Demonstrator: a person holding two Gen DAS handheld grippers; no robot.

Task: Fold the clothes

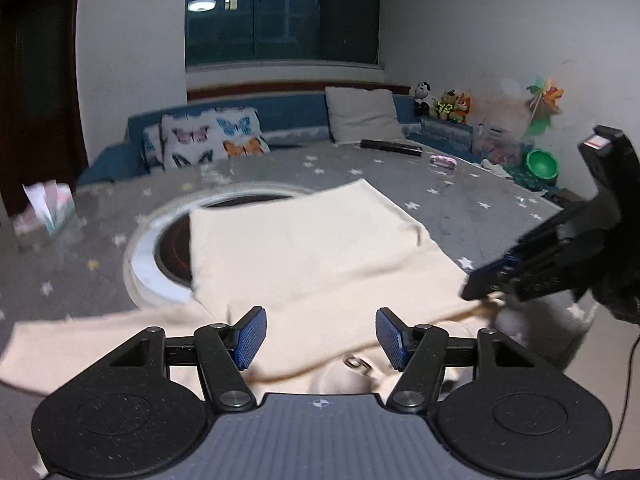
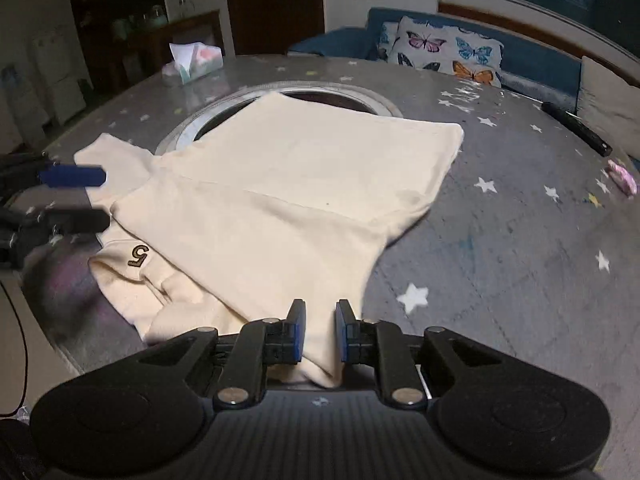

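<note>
While my right gripper (image 2: 320,330) has its pads drawn in close on a bunched corner of the cream garment (image 2: 288,184), my left gripper (image 1: 320,338) hangs with its fingers spread wide over the near edge of the cloth, holding nothing. The garment lies partly folded on the grey star-patterned table (image 2: 520,220), its far edge draped over the round inset ring (image 2: 192,128) in the tabletop, one layer already laid over another, and a sleeve with a dark "5" (image 2: 139,257) sticking out at the near left. I judge the risk to lie in that one-sided grip: if I lift or pull with the right alone, the upper layer may slide and skew, undoing the crease. The pinch looks small, only a thin wad between the pads, so it could slip free midway. The left, empty and low, might also snag the loose sleeve, or drag the cloth further over the ring, where it could sag.
</note>
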